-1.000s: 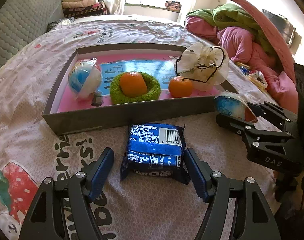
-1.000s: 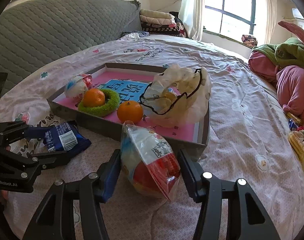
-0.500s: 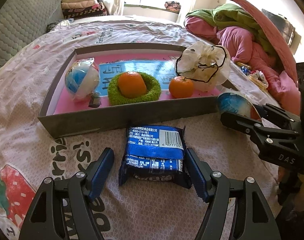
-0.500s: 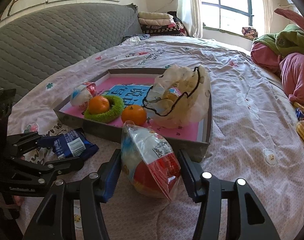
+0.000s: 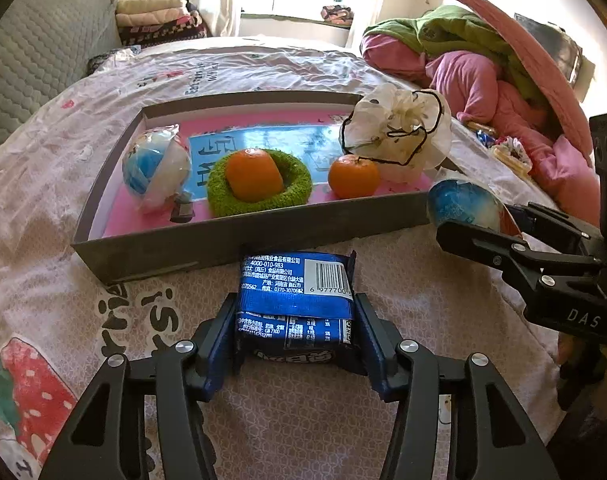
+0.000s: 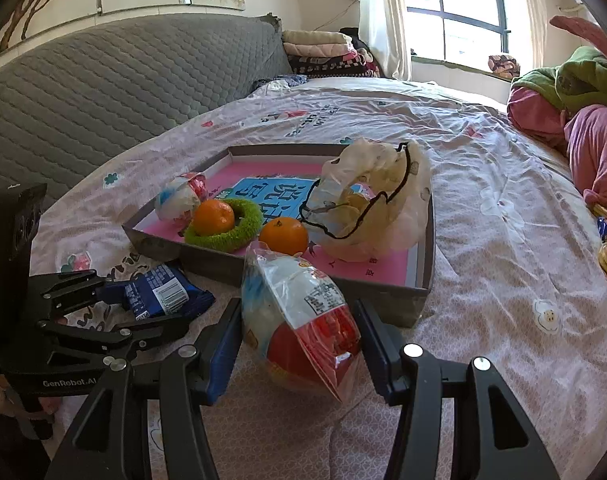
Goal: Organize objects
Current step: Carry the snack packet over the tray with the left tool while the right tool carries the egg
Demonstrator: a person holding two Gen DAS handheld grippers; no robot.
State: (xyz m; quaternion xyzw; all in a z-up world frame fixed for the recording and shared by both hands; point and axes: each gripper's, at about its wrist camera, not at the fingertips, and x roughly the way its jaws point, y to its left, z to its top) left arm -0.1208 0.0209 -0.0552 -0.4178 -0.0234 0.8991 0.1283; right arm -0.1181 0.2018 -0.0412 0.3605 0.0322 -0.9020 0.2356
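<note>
A blue snack packet (image 5: 295,292) lies on the bedsheet just in front of the grey tray (image 5: 223,240). My left gripper (image 5: 293,308) straddles it, its jaws closing, and both blue pads touch the packet's sides. My right gripper (image 6: 297,316) is shut on a bagged ball (image 6: 299,316) with red and blue print, held at the tray's near corner (image 6: 417,300). The left wrist view shows that bagged ball (image 5: 463,204) at the right, in the right gripper's fingers (image 5: 483,240). Low at the left of the right wrist view are the left gripper (image 6: 143,300) and the packet (image 6: 163,292).
In the pink-floored tray lie another bagged ball (image 5: 155,168), an orange (image 5: 253,174) inside a green ring (image 5: 259,200), a loose orange (image 5: 353,176) and a white drawstring pouch (image 5: 399,136). Piled pink and green bedding (image 5: 483,60) lies to the right, a grey headboard (image 6: 123,80) at the left.
The left gripper's jaws have come together from wide apart onto the sides of the blue packet. The right gripper kept its hold on the bagged ball and tilted slightly.
</note>
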